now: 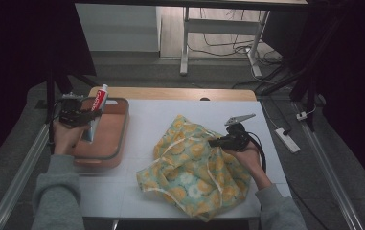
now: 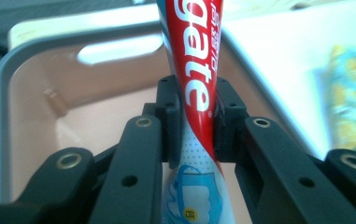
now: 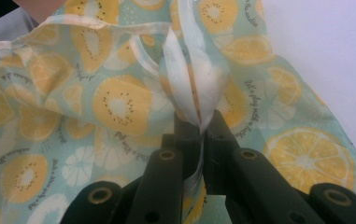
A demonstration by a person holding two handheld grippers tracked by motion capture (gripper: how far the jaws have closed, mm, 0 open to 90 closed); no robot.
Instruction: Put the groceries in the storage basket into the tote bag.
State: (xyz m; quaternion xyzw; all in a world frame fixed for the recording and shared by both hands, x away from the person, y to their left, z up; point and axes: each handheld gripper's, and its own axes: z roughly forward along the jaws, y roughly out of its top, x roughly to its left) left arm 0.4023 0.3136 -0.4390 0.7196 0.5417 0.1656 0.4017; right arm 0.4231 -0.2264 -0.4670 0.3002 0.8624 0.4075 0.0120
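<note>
Around the table

A brown tray [image 1: 115, 143] sits at the table's [image 1: 142, 115] left edge, near the far corner. A wooden strip [image 1: 170, 93] runs along the far edge. On the floor right of the table lies a power strip [image 1: 287, 139]; beyond stands a desk frame [image 1: 186, 43].

Grey sweatshirt sleeves with ribbed cuffs are worn on both forearms. The left gripper [image 1: 77, 115] and right gripper [image 1: 228, 139] are built of matt black plastic. Brass-coloured rivets and small screw holes are noted along the black fingers [image 2: 168, 116]. A black cable is looped from the right gripper; a grey three-cornered plate is mounted above it.
</note>
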